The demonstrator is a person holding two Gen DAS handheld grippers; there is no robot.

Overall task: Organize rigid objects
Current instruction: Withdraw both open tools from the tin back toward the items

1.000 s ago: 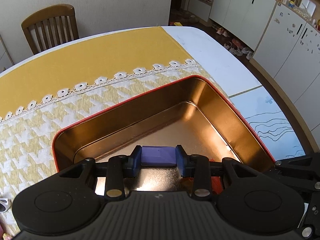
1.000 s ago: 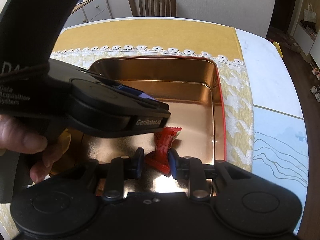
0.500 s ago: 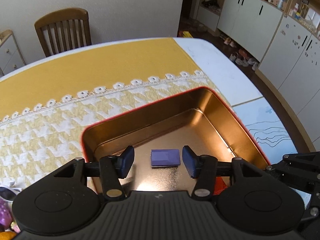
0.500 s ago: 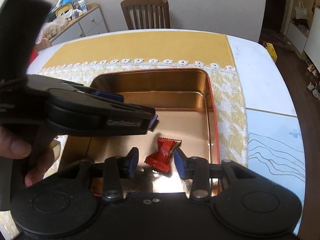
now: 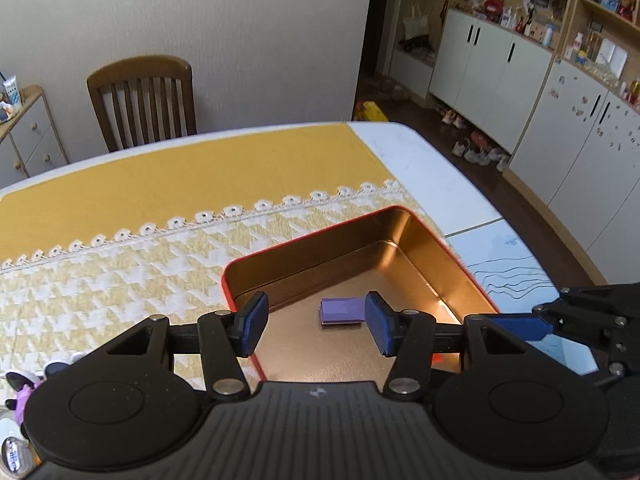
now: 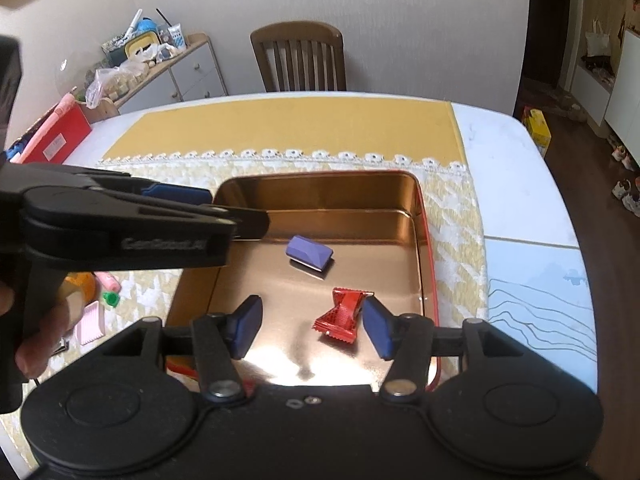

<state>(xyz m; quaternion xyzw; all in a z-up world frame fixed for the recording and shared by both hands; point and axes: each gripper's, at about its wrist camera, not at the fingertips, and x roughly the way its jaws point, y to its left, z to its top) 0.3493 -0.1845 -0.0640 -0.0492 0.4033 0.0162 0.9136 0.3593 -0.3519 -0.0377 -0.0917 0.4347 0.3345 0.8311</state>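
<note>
Left claw: our left claw hangs over the near left corner of the tin with its blue pads apart and nothing pressed between them; in the right wrist view it reaches in from the left, held by a hand.
Small items: left of the tin we see a pink comb-like piece and a green cap on the cloth.
Tin: an open gold tin with a red rim sits on the yellow and white cloth that covers our surface.
Purple block: it lies flat on the tin floor, toward the middle, touched by neither claw.
Red candy: a wrapped red candy lies on the tin floor nearer us, right of the block.
Right claw: our right claw is opening; the candy sits below the gap near the right pad, released.
</note>
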